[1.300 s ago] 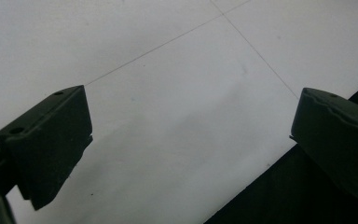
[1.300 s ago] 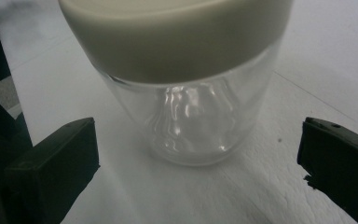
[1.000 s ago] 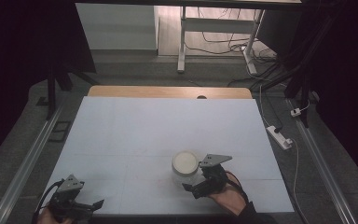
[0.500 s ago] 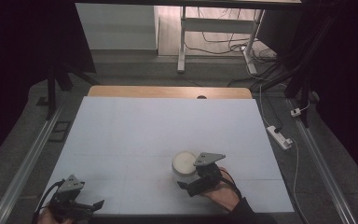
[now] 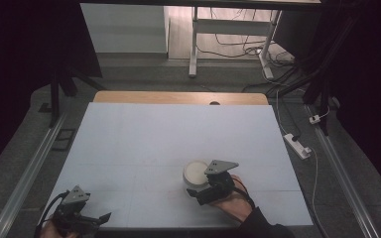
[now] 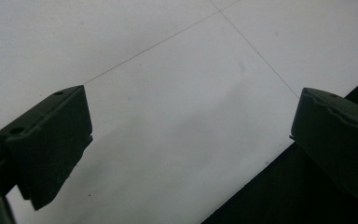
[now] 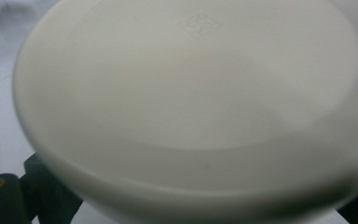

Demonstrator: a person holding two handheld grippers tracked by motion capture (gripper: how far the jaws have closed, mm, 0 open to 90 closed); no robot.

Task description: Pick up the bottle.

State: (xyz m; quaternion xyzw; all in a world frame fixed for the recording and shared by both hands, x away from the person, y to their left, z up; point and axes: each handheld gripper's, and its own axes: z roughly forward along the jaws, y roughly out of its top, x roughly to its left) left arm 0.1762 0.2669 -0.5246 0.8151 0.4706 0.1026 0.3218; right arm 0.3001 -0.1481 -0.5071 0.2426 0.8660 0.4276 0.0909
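Observation:
A round white bowl [image 5: 196, 171] sits on the white table [image 5: 178, 134], right of centre and towards the near edge. A hand holds my right gripper [image 5: 200, 190] against the bowl's near right side. In the right gripper view the bowl [image 7: 191, 93] is very close and blurred, and the black jaws stand wide apart at the two bottom corners, partly hidden by it. At the table's near left corner my left gripper [image 5: 95, 218] is open over bare table, with nothing between its jaws [image 6: 191, 140].
A wooden strip [image 5: 178, 97] runs along the table's far edge. Metal rails [image 5: 30, 168] flank the table on both sides. A white power strip [image 5: 297, 145] and cables lie on the floor at the right. The dark front edge of the table [image 6: 307, 196] lies under the left gripper.
My right gripper has slid a little to the left, closer around the bowl. The bowl has stayed in place. The left gripper has hardly moved.

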